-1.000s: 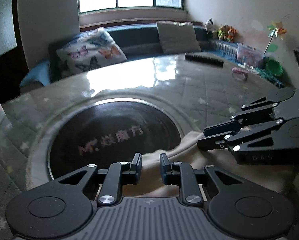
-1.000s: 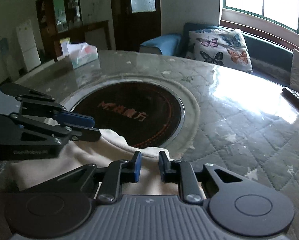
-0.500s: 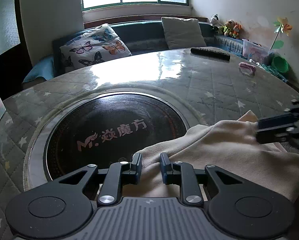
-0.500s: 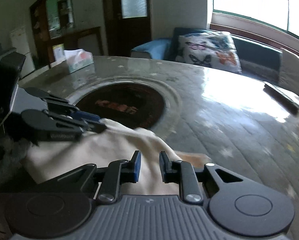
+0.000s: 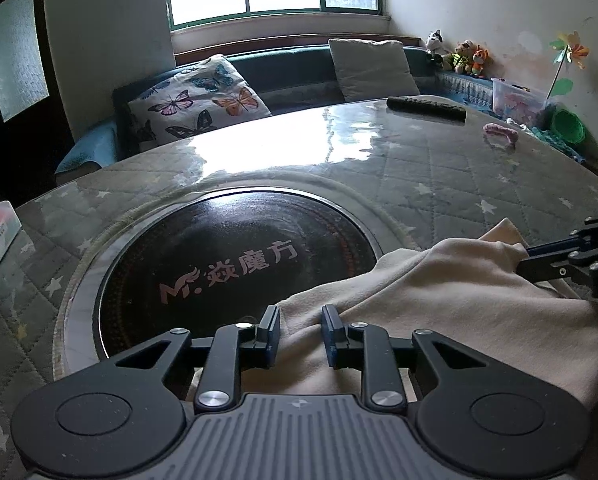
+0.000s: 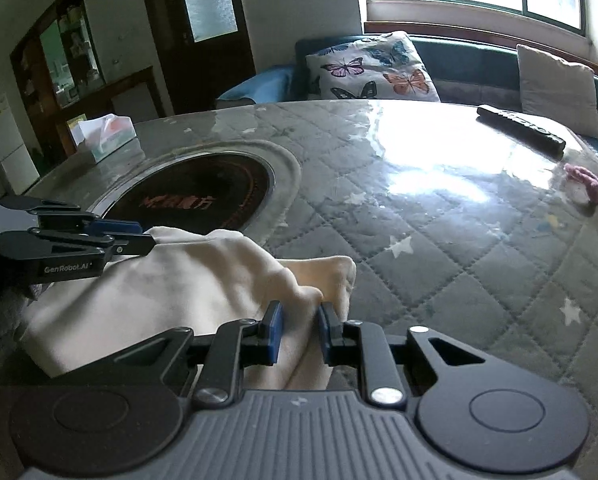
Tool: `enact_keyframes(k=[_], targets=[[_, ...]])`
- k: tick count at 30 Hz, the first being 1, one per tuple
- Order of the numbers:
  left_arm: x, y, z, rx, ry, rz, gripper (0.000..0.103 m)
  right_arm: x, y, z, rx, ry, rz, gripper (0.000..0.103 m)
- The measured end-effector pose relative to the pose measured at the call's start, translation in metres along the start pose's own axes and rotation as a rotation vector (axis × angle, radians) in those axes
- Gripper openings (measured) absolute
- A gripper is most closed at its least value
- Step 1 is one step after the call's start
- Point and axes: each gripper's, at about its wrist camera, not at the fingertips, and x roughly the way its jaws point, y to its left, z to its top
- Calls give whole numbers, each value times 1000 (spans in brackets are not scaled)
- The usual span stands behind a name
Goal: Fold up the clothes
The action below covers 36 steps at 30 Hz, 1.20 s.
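Observation:
A cream garment [image 5: 439, 304] hangs between my two grippers above the near edge of the round table; it also shows in the right wrist view [image 6: 187, 276]. My left gripper [image 5: 299, 334] is shut on a bunched edge of the garment at its left end; it appears at the left of the right wrist view [image 6: 139, 236]. My right gripper [image 6: 299, 334] is shut on the garment's right end, with a folded corner beyond its fingers. Its fingers [image 5: 547, 258] show at the right edge of the left wrist view.
The table [image 6: 439, 240] has a quilted star cover under glass and a dark round hob [image 5: 227, 268] in the middle. A remote [image 5: 425, 107] and a pink item [image 5: 499, 133] lie at the far side. A tissue box [image 6: 105, 134] stands at the left. A sofa with cushions [image 5: 199, 104] is behind.
The two grippers have moved apart, stretching the garment out between them. The right gripper has swung to the right, away from the hob.

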Motion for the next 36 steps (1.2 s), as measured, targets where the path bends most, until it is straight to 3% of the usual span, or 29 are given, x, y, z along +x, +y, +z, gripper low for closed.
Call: enact_keyframes(k=[6, 10, 15, 19, 24, 28, 36], targets=[[-1, -3, -4, 13, -23, 20, 30, -13, 15, 4, -116, -66, -91, 4], [-1, -5, -6, 18, -32, 29, 32, 2, 15, -3, -132, -24, -121, 4], [-1, -5, -7, 18, -39, 35, 33, -5, 17, 4, -122, -51, -135, 6], [-2, -5, -8, 18, -45, 40, 33, -12, 26, 16, -132, -86, -85, 6], [-2, -5, -9, 16, -48, 47, 36, 11, 46, 25, -163, -63, -15, 6], [-2, -4, -11, 11, -51, 50, 41, 36, 48, 23, -186, 2, -44, 6], [-3, -3, -11, -3, -52, 64, 49, 6, 39, 16, -170, -35, -64, 9]])
